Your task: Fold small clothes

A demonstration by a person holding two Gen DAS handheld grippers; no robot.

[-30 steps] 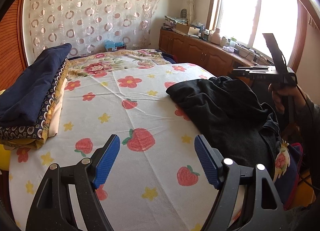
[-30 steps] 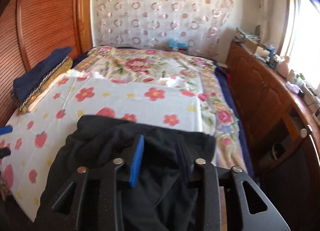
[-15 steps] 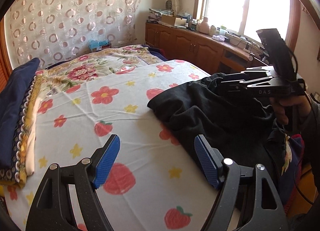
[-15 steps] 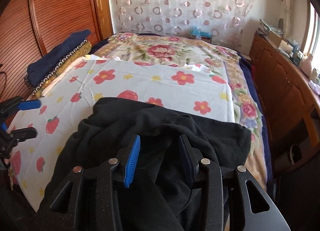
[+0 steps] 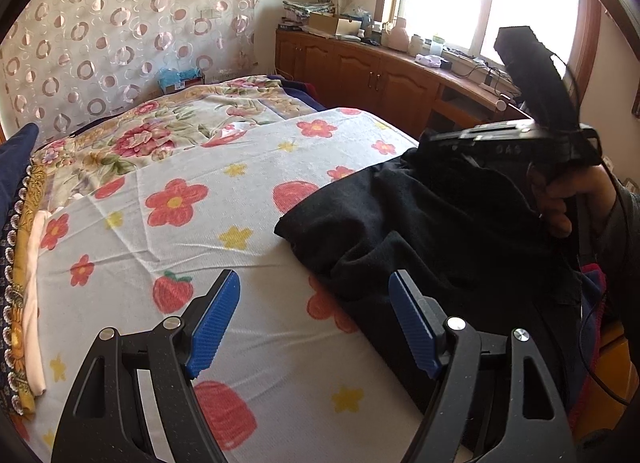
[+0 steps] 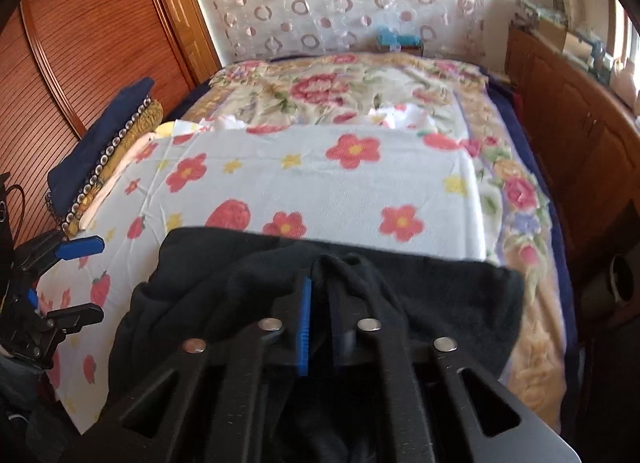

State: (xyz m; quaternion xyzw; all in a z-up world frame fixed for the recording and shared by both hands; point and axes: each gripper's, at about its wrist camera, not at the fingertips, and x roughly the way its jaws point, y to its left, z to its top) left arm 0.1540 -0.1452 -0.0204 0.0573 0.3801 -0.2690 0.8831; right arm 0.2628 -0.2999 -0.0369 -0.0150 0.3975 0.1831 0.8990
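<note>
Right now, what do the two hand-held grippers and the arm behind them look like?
Left hand-held gripper: matte black frame with triangular cutouts, silver pins, ribbed blue pads. Right hand-held gripper: same build, with faint lettering on its side, a black camera mount above and a thin black cable trailing. Dark grey sleeve behind it.

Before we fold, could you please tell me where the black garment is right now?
The black garment lies bunched at the near edge of the bed, on the flowered sheet, with a fold pinched in the right gripper.
</note>
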